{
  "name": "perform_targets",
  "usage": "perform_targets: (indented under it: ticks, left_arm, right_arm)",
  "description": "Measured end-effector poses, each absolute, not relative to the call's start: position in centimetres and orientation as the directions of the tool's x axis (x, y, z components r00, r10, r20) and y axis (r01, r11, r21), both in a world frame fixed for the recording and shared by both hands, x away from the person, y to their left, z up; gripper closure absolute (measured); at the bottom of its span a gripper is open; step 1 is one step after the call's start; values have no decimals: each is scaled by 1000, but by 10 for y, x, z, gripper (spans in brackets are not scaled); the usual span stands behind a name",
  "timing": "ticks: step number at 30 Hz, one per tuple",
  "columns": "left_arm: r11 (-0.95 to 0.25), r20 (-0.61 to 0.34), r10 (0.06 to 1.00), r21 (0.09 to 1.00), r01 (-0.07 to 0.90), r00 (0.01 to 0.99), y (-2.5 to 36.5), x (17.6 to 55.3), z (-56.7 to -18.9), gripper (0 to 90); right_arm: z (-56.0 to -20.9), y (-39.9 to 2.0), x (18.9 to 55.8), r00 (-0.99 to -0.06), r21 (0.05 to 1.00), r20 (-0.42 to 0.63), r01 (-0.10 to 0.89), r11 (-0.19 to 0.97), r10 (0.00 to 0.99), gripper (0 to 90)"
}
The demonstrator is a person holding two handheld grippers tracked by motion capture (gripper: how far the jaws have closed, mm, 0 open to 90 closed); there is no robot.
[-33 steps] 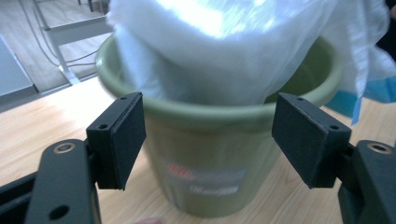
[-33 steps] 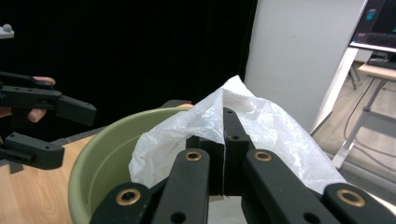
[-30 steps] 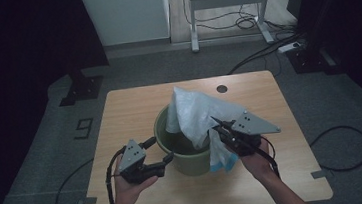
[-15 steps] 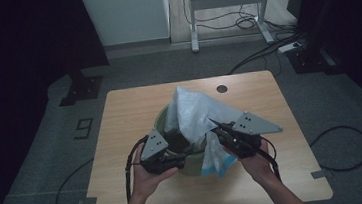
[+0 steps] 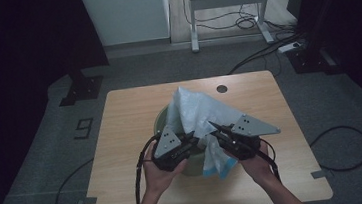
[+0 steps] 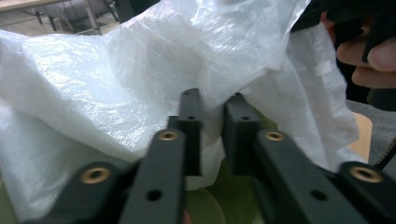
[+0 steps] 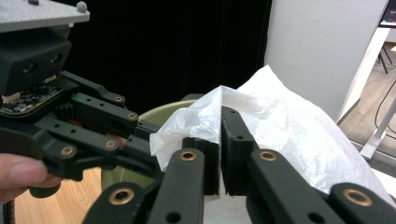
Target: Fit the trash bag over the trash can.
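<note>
High view: a person is holding the left gripper (image 5: 188,140) and the right gripper (image 5: 215,129) over a green bin (image 5: 163,119) standing on the wooden bench (image 5: 122,138). A white plastic bag (image 5: 194,108) is rising out of the bin and draping over its near-right rim, between the two grippers.

Left gripper view: the jaws are standing slightly apart, pushing into a fold of the bag (image 6: 140,79); whether they are pinching it cannot be told. The bag is lying straight ahead, above the bin's green inside (image 6: 224,196).

Right gripper view: the jaws are closing on the bag's edge (image 7: 205,112), nearly together, film between them. The left gripper (image 7: 140,126) is sitting just beside, at the bin rim (image 7: 159,114). Judged from this, the left hand is the one needing a grip before spreading the bag's mouth
</note>
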State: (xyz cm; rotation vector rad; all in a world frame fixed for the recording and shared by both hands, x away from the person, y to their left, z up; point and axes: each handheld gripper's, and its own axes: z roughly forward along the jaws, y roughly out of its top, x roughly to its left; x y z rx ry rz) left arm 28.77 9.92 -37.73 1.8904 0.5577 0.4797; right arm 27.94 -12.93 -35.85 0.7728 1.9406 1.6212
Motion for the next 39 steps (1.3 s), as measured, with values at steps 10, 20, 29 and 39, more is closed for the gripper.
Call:
perform_targets:
  ticks: [10,20,29,39]
  left_arm:
    - [-253,25,619,952,170,785,108,290,-373,899]
    - [-213,-9,632,959,185,775,116,289,-372,899]
    - [-198,-34,602,962,190,798,124,283,-372,899]
    - [-227,-48,523,955,194,851,116,281,-372,899]
  right_arm:
    - [-388,-125,248,-581,974,-42,157,162,813,299]
    - [-434,-124,231,-460,971,-28,197,133,887,407]
    - [-438,-155,234,-428,974,-8,203,105,904,766]
    - [-394,-181,241,-353,999,-25,17,33,935,887]
